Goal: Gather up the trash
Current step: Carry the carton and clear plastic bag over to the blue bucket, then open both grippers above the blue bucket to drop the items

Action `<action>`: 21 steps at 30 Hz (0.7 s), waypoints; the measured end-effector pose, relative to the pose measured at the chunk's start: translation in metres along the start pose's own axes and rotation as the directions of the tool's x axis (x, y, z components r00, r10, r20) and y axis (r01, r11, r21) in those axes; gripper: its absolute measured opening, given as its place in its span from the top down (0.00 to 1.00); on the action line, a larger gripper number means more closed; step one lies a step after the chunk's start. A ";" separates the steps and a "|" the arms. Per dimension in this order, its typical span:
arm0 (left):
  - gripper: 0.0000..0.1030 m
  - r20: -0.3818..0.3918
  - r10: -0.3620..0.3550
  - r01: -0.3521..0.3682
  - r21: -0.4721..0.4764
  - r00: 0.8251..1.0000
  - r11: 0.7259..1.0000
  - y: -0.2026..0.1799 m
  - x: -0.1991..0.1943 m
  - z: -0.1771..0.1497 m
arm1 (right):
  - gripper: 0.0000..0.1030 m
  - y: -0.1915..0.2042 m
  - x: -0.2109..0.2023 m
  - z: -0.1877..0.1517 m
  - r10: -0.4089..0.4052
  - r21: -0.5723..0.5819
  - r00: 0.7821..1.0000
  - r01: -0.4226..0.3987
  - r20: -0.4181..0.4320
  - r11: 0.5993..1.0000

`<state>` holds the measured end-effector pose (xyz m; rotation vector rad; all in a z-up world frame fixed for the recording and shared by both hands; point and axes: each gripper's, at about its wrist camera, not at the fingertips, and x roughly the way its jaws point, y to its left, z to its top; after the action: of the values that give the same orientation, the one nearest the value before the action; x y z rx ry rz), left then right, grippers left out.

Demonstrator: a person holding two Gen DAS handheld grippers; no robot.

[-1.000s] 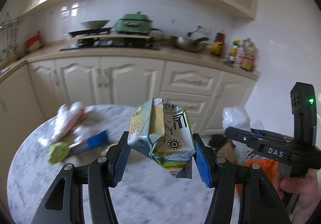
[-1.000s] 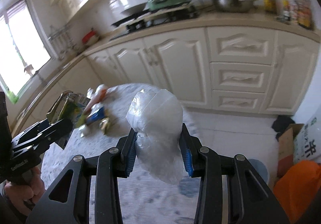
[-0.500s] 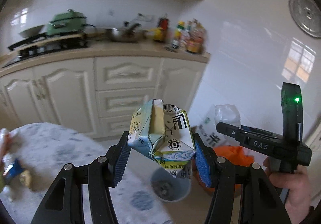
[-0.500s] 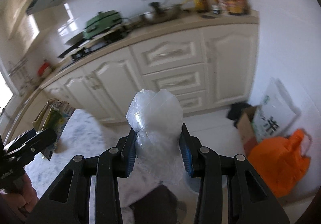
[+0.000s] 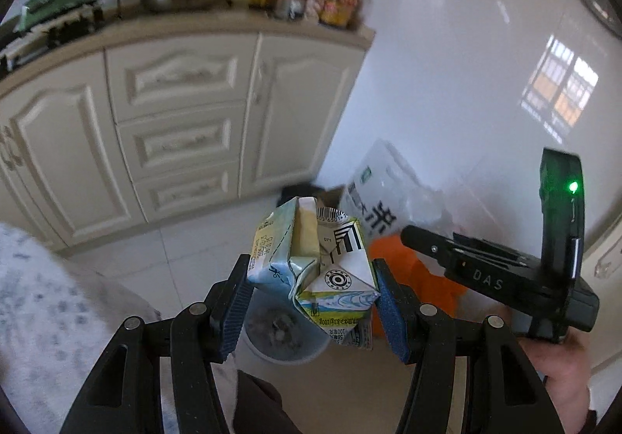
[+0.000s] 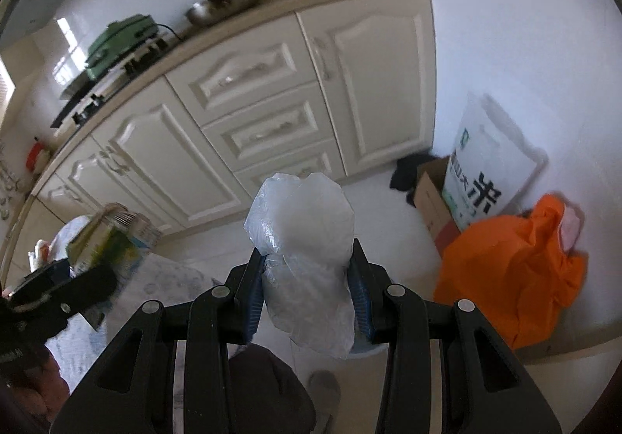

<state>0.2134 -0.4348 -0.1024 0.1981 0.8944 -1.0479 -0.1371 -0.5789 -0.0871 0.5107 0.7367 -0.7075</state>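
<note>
Grey bin (image 5: 283,340) below carton (image 5: 315,270): left view only; right hides it.

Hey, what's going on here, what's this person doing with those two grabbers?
Someone is clearing trash with a handheld gripper in each hand. The left gripper is clamped on a crushed carton, held above a small bin on the kitchen floor. The right gripper is clamped on a crumpled plastic bag, held out in front of the cabinets. An orange bag and a rice sack sit on the floor by the wall. Nothing has been dropped yet.
</note>
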 end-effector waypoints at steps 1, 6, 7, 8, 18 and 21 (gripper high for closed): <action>0.46 -0.013 0.001 -0.001 0.001 1.000 1.000 -0.003 0.010 0.007 | 0.62 -0.003 0.005 -0.001 -0.002 0.006 1.000 0.002 -0.010 1.000; 0.46 -0.085 0.002 -0.001 0.011 0.996 1.000 -0.011 0.057 0.028 | 0.62 -0.018 0.026 -0.005 -0.005 0.037 0.999 0.007 -0.051 0.999; 0.46 -0.098 0.002 0.000 0.018 0.995 1.000 -0.012 0.066 0.032 | 0.62 -0.021 0.031 -0.005 -0.006 0.042 0.998 0.009 -0.063 0.999; 0.46 -0.108 0.003 0.000 0.022 0.994 1.000 -0.012 0.073 0.037 | 0.62 -0.023 0.035 -0.006 -0.008 0.047 0.997 0.011 -0.073 0.999; 0.17 -0.187 0.024 -0.013 0.059 0.982 0.998 -0.014 0.124 0.060 | 0.17 -0.053 0.070 -0.017 -0.003 0.151 0.990 0.025 -0.144 0.988; 0.07 -0.164 0.068 -0.057 0.071 0.984 0.996 -0.014 0.118 0.059 | 0.00 -0.064 0.071 -0.022 -0.004 0.201 0.990 0.033 -0.143 0.979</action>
<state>0.2566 -0.5520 -0.1459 0.3715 0.9986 -1.0132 -0.1551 -0.6349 -0.1647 0.7477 0.8076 -0.7740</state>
